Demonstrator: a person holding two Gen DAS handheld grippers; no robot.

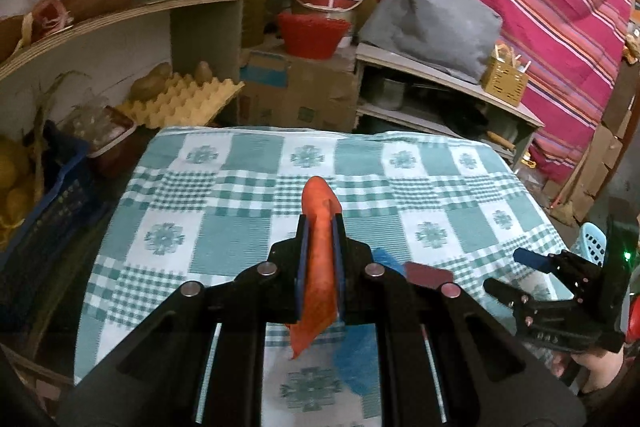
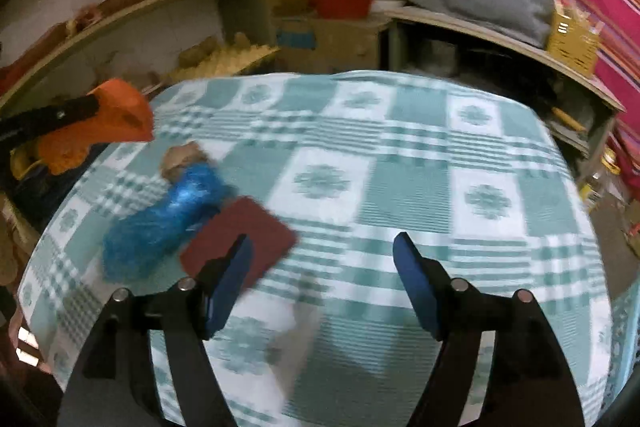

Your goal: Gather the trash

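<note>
- Cluttered shelves ring my counter [image 2: 400,155], which wears a teal checked cloth.
- My left claw [image 1: 320,223] is clamped on an orange wrapper [image 1: 318,259], held up off the cloth.
- My right claw [image 2: 322,247] stands apart, nothing between its pads.
- Trash left on the cloth: a blue crumpled bag [image 2: 168,219] touching a dark red card [image 2: 244,239], both just left of my right claw.
- Next, I judge: swing left and close on the card.
- Open cloth lies to the right; the counter's left edge is near the bag.
</note>
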